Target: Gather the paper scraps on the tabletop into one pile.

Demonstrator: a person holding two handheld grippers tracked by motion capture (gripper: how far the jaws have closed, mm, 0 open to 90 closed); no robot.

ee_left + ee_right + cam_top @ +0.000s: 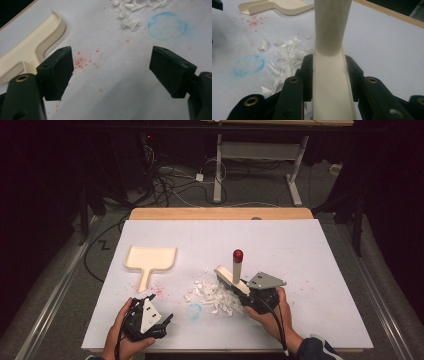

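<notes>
Centrally on the white bench point(310, 270), a cream brush point(232, 276) stands beside white paper scraps point(212, 296), clamped by the right gripper point(329, 75) fingers. Left gripper point(112, 72) fingers gape empty near the dustpan point(150, 260). Sweeping hard could scatter scraps.

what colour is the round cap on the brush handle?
Red: the round cap tops the cream brush handle, best in the high view.

Left tool point(167, 320): held low at near left of tabletop point(310, 250), jaws spread wide, nothing between them, aimed forward and rightward. Right tool point(247, 295): held at near centre-right, jaws clamped on cream brush point(332, 82), hand point(272, 312) wrapped behind.
</notes>
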